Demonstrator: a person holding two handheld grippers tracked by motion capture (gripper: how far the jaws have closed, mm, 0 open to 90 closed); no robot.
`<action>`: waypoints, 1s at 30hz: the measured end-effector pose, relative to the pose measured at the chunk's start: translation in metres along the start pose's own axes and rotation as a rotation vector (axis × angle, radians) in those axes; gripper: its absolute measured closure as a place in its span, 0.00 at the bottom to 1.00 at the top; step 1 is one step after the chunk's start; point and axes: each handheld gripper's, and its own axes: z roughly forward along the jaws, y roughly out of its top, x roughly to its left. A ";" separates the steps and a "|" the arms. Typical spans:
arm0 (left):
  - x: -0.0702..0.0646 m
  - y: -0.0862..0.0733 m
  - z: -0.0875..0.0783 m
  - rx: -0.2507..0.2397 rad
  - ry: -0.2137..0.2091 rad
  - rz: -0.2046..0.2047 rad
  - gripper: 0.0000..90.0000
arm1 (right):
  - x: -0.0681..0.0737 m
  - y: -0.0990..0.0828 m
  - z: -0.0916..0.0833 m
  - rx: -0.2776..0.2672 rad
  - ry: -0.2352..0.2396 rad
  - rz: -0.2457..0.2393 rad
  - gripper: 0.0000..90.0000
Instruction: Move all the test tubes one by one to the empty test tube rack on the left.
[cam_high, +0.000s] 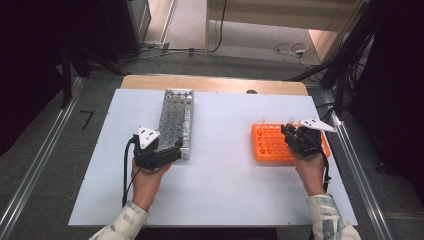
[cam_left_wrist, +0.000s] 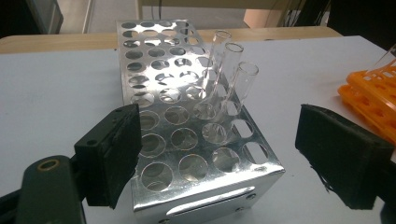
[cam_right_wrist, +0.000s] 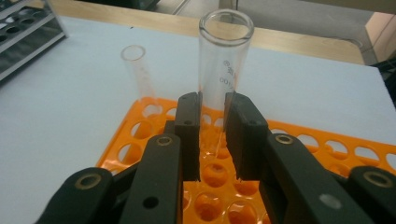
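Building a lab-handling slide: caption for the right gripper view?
Right tongs clamp a glass test tube above the orange rack.

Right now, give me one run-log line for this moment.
right gripper: shut on glass tube over orange rack | left gripper: open, at metal rack | three tubes racked

My white table (cam_high: 220, 185) holds a shiny metal rack with holes (cam_high: 176, 120) and a bright orange plastic rack (cam_high: 270, 144).

A clear glass test tube (cam_right_wrist: 224, 60) stands over an orange rack (cam_right_wrist: 140, 135) patterned with round holes. The metal rack (cam_left_wrist: 177, 140) is shiny silver, likewise perforated. Both tools have black jaws; the desk (cam_high: 220, 190) is white, the sleeves (cam_high: 325, 215) pale camouflage.
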 end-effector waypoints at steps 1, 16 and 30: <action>0.000 0.000 0.000 0.001 -0.001 -0.001 0.15 | 0.001 0.000 -0.001 0.003 0.005 -0.006 0.81; -0.002 0.001 -0.001 0.000 -0.005 0.005 0.15 | 0.040 0.003 -0.020 0.011 0.148 -0.094 0.81; -0.007 0.000 -0.001 0.004 -0.019 0.014 0.15 | 0.069 -0.001 -0.017 0.033 0.215 -0.153 0.81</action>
